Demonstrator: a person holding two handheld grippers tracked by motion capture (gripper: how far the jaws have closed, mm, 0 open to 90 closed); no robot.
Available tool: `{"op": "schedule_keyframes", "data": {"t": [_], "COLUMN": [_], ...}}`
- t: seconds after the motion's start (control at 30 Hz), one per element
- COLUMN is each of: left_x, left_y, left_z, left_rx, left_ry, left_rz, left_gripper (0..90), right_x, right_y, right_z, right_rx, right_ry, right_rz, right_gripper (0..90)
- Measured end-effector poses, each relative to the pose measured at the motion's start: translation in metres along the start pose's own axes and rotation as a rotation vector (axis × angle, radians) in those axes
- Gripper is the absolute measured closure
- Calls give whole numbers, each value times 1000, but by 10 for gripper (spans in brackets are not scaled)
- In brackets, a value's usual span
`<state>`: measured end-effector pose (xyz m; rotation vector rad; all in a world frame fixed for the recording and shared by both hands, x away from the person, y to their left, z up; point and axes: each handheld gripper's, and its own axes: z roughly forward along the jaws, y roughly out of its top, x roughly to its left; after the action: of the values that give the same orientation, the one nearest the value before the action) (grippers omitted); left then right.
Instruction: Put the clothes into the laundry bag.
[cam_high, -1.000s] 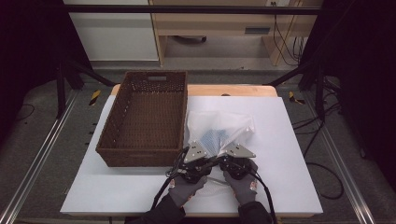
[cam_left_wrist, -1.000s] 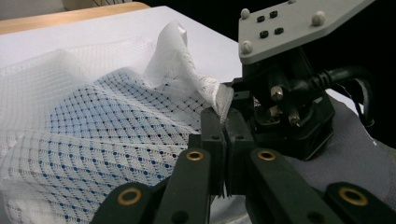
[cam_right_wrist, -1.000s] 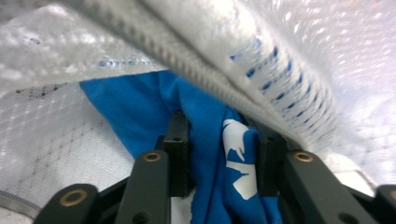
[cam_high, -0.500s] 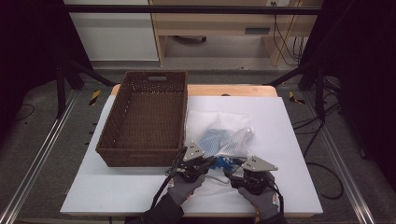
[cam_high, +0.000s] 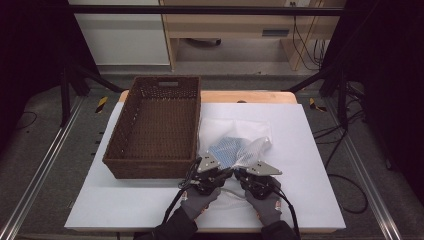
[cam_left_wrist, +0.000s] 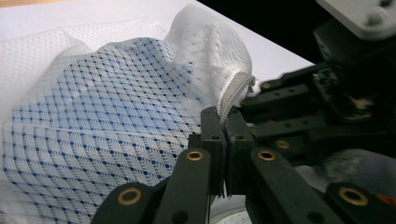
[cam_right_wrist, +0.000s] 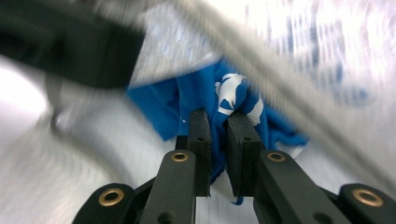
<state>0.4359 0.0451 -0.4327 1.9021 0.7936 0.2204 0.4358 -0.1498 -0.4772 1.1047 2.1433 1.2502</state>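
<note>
A white mesh bag (cam_high: 240, 145) lies on the desk (cam_high: 310, 165) just right of the wicker basket (cam_high: 155, 130), its mouth turned toward the person and its long axis running away from them toward the far edge. The left hand-held gripper (cam_left_wrist: 223, 122) is clenched on the bag's hemmed rim (cam_left_wrist: 233, 93), lifting that edge so the mouth gapes; in the high view this gripper (cam_high: 212, 170) sits at the bag's near left corner, close to the basket's front right corner. The right hand-held gripper (cam_right_wrist: 219, 122) has just been closing, and its jaws now pinch a fold of blue cloth (cam_right_wrist: 243, 105) that shows a white print, lying at the bag's mouth under the raised rim; in the high view it (cam_high: 255, 175) stands just beside the left one, at the mouth's right side. The cloth lies straight ahead of the right jaws and in line with the bag's length, so the coming move likely turns on pulling along that axis, back toward the person, while the left grip keeps the rim up. The right hand is the nearer to the cloth; the basket stands empty.
</note>
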Motion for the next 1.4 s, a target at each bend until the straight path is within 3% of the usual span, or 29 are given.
{"op": "schedule_keyframes", "data": {"t": [0.03,0.1,0.13,0.17,0.23,0.4,0.5,0.53,0.67,0.73,0.8,0.97,1.2,1.4], "left_x": [-1,-4,-4,-4,-3,1,4,4,5,4,3,3,11,20], "left_y": [0,1,1,0,-1,-7,-10,-10,-12,-11,-9,-10,-39,-66], "left_z": [-1,-5,-5,-5,-5,2,6,8,13,10,1,-24,-49,-47], "left_rx": [-2,-6,-6,-4,1,26,46,52,81,90,97,88,133,178], "left_ry": [-4,-14,-14,-13,-14,-6,-1,-2,-8,-2,23,62,118,140], "left_rz": [3,7,7,8,1,-9,-14,-18,-27,-29,-7,13,-20,-71], "left_gripper": [888,888,888,888,887,885,882,875,821,761,681,594,579,590], "right_x": [1,-2,-2,-4,-5,-7,-6,-7,-11,-17,-30,-59,-76,-85], "right_y": [3,5,5,2,2,2,-1,-4,-9,-10,-10,-13,-22,-32], "right_z": [3,14,14,21,22,16,-5,-23,-48,-58,-62,-62,-65,-61], "right_rx": [-12,-14,-14,8,15,36,11,-13,-47,-51,-48,-9,39,93], "right_ry": [-12,-85,-85,-133,-138,-82,-28,6,15,-18,-72,-182,-213,-210], "right_rz": [2,17,17,16,26,12,8,19,20,7,15,46,65,105], "right_gripper": [817,810,810,799,796,682,601,582,574,574,574,574,592,640]}}
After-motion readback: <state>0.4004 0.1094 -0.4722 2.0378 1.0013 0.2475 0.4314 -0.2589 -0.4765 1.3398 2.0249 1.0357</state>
